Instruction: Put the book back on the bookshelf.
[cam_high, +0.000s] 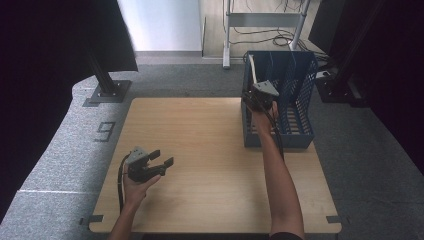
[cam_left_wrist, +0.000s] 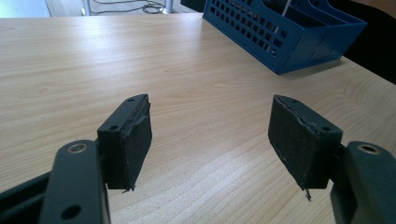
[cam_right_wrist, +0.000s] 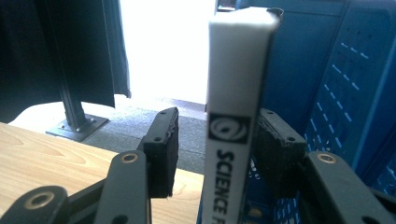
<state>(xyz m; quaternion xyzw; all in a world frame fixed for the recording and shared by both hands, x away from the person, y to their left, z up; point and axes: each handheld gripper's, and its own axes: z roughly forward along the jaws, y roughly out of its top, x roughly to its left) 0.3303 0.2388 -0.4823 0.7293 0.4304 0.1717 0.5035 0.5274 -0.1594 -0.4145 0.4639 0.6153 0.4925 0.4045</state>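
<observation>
Two grippers are in play on the wooden table (cam_high: 210, 150), and the action is on the right side. Up at the blue file rack (cam_high: 295, 95), the right gripper (cam_right_wrist: 215, 144) sits with its jaws parted around a white book (cam_right_wrist: 236, 116) that stands upright between them, spine facing the camera, with a swirl logo and the word SCIENCE running down it. In the right gripper view, a clear gap shows between the book and the jaw to its left, so that pad is off the spine; the jaw to its right sits just beside the book, tucked partly behind it, and whether that pad touches I cannot tell. No squeeze here: the jaws stand loose about the book rather than clamped on it. Beyond the jaw to the right rises the slotted blue wall of the rack, and the book's lower end drops out of sight below the jaws. From the high view, the right gripper (cam_high: 255, 97) is at the rack's near-left corner, with the book (cam_high: 253, 70) leaning pale against the rack's left wall just ahead of it. Over on the other side, the left gripper (cam_left_wrist: 210, 140) hangs above bare wood with its jaws wide apart and nothing between them; the rack (cam_left_wrist: 285, 32) lies well ahead of them and off to the right.
</observation>
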